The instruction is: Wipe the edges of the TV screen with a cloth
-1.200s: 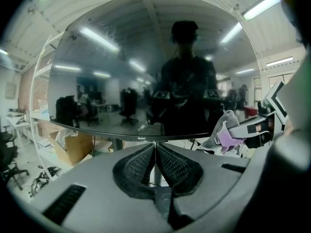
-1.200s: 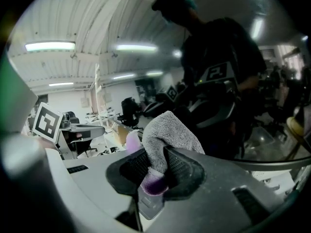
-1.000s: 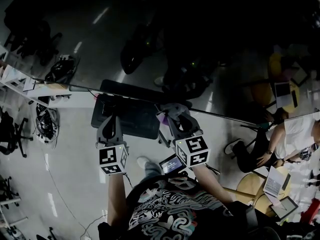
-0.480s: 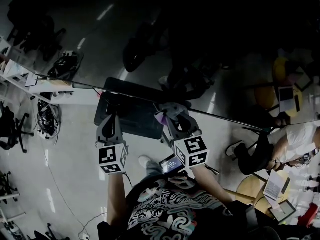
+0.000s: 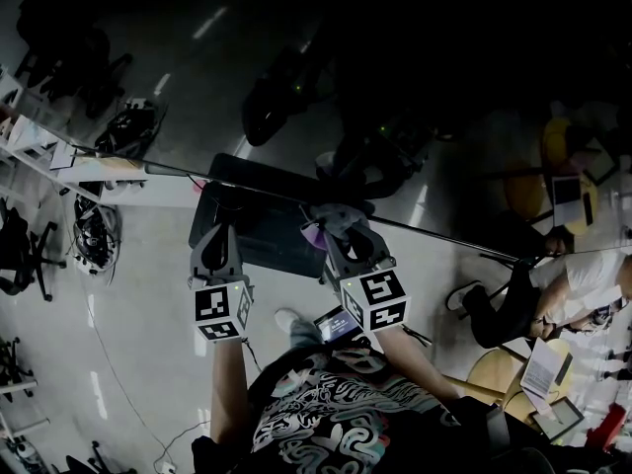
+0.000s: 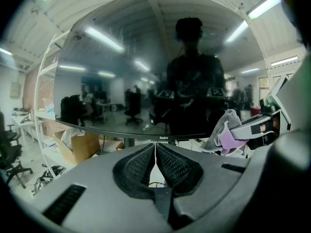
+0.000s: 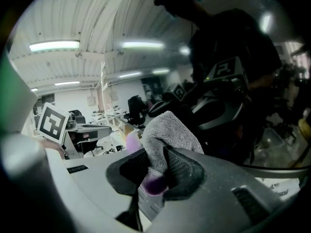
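The cloth [image 7: 167, 130], grey with a purple side, is being gripped by the right hand-held gripper [image 7: 155, 165]. Its jaws are clenched on a fold, so that a rounded wad is being pushed out ahead of the fingertips. This is probably being done so that soft fabric, rather than hard plastic, is being offered to the glass.

In the left gripper view the wad is being shown right of centre, level with the bottom bezel of the TV screen [image 6: 146, 72], so the lower edge is judged to be the part being worked. Contact between fabric and bezel cannot be confirmed from any view, and how much of the edge is already wiped cannot be told.

The left hand-held gripper [image 6: 155, 152] is being held with its jaws pressed together on nothing. It is being pointed at the middle of the bottom bezel, beside the right one and apart from the glass. It is judged to be idle, being parked low so that the wiping path along the edge is not being blocked.

In the head view both are being carried side by side over the dark stand base [image 5: 252, 235], with the arms being extended forward so that the edge is being reached without leaning on the screen.
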`<state>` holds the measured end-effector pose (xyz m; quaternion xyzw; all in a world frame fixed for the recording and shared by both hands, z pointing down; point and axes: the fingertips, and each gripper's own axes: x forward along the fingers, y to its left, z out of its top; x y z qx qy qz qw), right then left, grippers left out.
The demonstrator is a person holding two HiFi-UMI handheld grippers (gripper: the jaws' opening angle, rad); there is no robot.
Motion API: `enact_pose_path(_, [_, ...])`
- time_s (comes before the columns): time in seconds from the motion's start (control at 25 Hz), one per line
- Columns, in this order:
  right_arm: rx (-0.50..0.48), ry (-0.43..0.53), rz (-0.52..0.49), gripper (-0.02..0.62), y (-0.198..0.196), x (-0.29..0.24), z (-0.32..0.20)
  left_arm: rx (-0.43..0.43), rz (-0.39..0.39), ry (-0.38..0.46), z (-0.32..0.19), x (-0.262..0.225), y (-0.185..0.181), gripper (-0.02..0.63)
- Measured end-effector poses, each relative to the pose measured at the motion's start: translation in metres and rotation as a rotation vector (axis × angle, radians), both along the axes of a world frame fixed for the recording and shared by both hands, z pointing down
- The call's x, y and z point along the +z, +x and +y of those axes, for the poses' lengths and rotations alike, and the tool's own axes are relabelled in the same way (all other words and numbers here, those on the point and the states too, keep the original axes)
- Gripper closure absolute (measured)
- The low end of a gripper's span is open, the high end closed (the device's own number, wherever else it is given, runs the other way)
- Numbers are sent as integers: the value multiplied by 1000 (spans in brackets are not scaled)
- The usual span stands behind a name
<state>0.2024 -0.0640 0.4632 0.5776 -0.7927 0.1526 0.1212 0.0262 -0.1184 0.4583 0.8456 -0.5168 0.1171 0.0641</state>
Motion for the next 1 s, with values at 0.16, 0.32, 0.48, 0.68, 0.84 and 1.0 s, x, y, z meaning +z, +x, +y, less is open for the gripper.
enact_pose_path(0.16, [-5, -3, 3, 500, -6, 0, -4, 0, 2, 1, -4, 0, -3, 584])
enact_pose_path(0.32, [-8, -5, 5, 500, -13, 0, -10, -2, 7, 4, -11, 0, -10, 585])
enact_pose_path(0.48, [-12, -4, 6, 500, -21, 2, -17, -6, 10, 6, -18, 3, -16, 584])
enact_pose_path(0.68, [-14, -11, 9, 500, -40, 3, -28, -13, 17, 3, -31, 5, -36, 584])
enact_pose_path(0.84, [-17, -12, 8, 500, -39, 2, -26, -16, 20, 7, -30, 3, -34, 586])
enact_pose_path(1.0, [-23, -15, 13, 500, -48, 1, -32, -19, 26, 5, -37, 4, -42, 586])
